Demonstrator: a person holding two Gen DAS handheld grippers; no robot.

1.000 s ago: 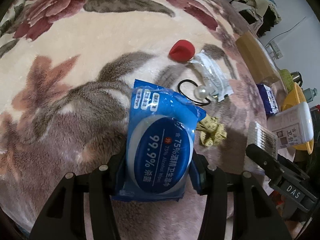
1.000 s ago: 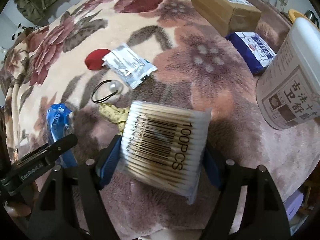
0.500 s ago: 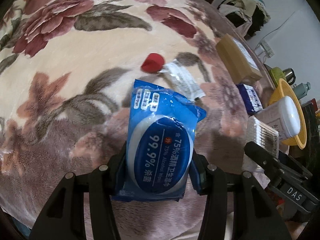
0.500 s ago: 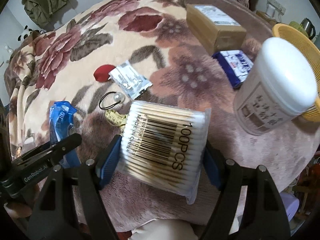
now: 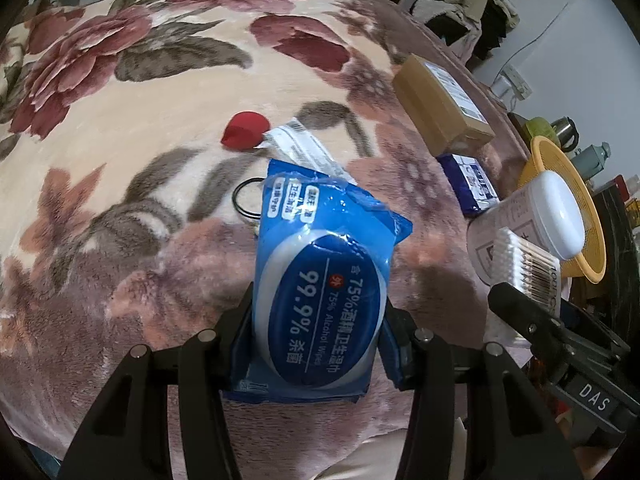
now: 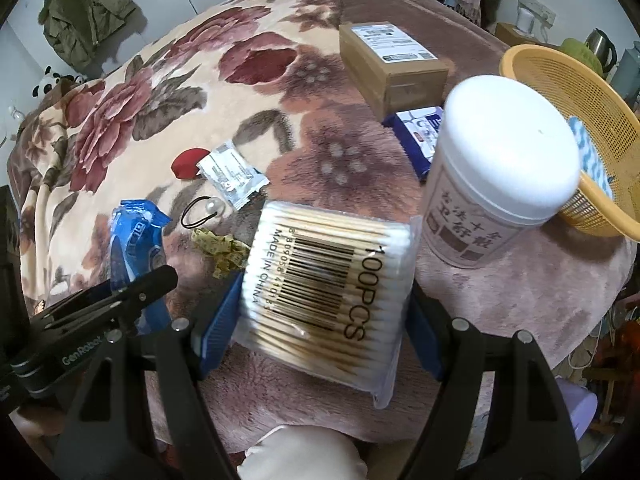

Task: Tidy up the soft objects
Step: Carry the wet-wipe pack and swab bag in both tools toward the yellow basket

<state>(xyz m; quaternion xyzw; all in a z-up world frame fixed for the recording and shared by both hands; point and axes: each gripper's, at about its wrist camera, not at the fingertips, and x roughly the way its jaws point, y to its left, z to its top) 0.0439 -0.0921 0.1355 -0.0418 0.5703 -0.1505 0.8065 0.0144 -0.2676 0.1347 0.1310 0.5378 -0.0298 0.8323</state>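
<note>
Floral blanket; wipes pack gripped

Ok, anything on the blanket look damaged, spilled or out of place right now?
Nothing looks spilled or damaged. The yellow measuring tape lies crumpled in a loose heap beside the pearl hair tie. Both packs, wipes and cotton swabs, look intact in their grips.
</note>
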